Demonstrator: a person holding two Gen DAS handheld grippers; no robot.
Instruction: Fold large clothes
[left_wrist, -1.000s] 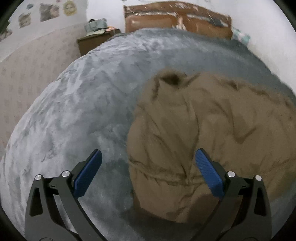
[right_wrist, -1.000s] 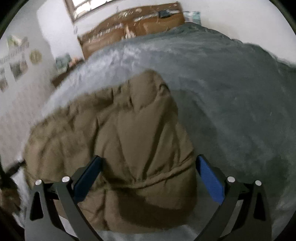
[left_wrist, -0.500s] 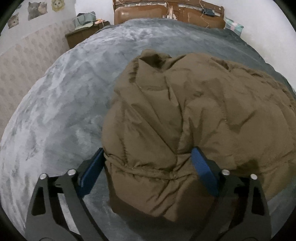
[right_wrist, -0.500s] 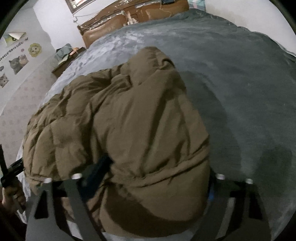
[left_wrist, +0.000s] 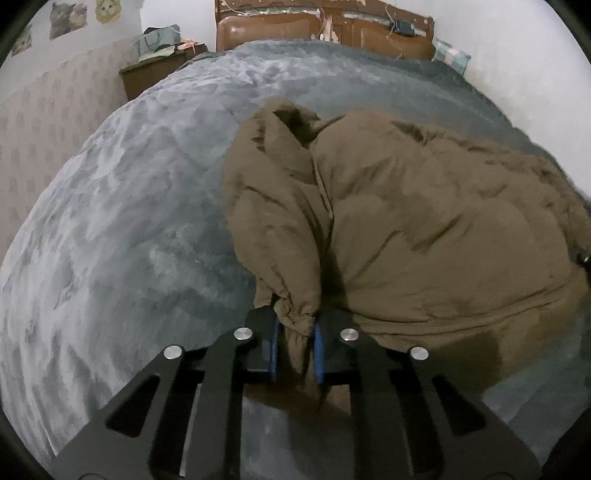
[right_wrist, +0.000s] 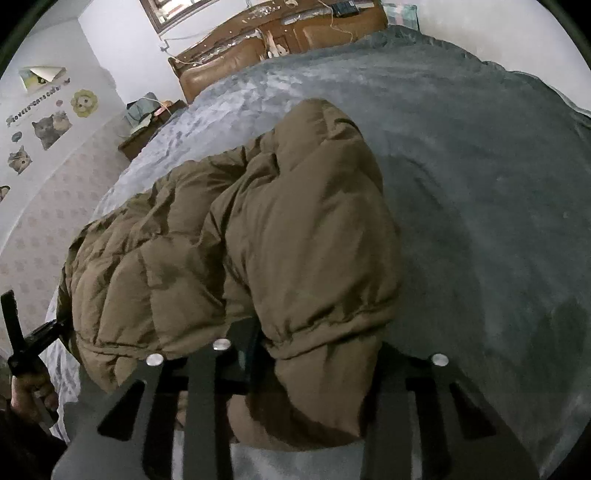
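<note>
Brown puffer jacket (left_wrist: 424, 229) heaped on grey blanket (left_wrist: 129, 240).
Left gripper (left_wrist: 295, 345) clenched on its cuff; right gripper (right_wrist: 317, 365) buried under fabric, grip unclear. Headboard (left_wrist: 325, 31) and nightstand (left_wrist: 147, 74) beyond.

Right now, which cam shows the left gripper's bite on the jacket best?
Left wrist view: the left gripper has its jaws shut on a bunched hem of the brown jacket. The right wrist view shows only that gripper's dark frame at the jacket's far edge, bite hidden.
</note>
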